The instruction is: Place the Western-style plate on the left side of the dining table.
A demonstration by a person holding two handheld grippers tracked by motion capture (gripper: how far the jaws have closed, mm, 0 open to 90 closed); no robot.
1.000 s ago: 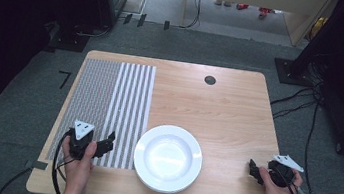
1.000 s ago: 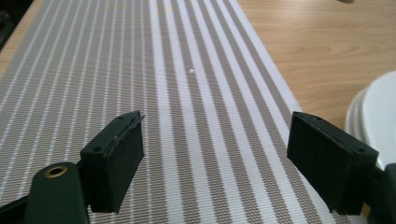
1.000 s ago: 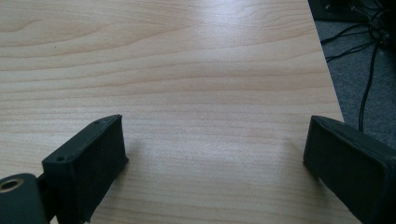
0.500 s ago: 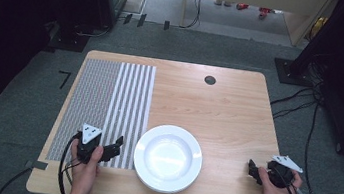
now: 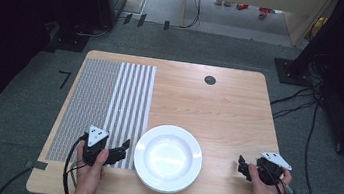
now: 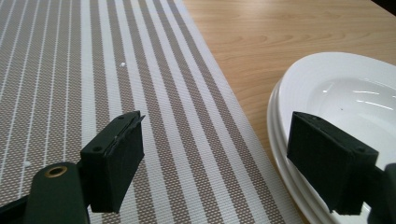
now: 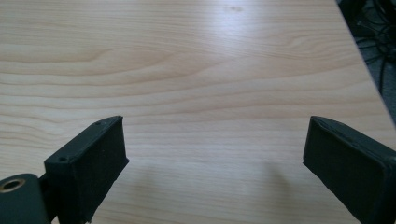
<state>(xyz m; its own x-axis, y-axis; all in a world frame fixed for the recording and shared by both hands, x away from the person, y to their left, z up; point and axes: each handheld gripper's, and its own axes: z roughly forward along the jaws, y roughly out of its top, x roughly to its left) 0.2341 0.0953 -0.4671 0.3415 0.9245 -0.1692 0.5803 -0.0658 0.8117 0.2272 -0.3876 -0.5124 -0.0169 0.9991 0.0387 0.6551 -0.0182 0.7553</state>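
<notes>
A white plate (image 5: 168,157) lies near the front edge of the wooden table (image 5: 219,108). Left of it, my left gripper (image 5: 124,150) rests low over the striped placemat (image 5: 108,104), open, its tips pointing at the plate's rim. In the left gripper view the open left gripper (image 6: 219,149) has nothing between its pads; the placemat (image 6: 93,70) lies under it and the plate (image 6: 336,88) is by the right pad (image 6: 327,163). My right gripper (image 5: 242,168) is open at the table's front right, apart from the plate. In the right gripper view the right gripper (image 7: 215,149) spans bare wood.
A small black round hole (image 5: 210,80) sits near the table's far edge. Cables (image 5: 309,110) run over the grey floor to the right. Dark equipment stands at the far left and right of the room.
My left gripper has slid right across the placemat, closer to the plate's rim. My right gripper has shifted slightly left. Both stay open.
</notes>
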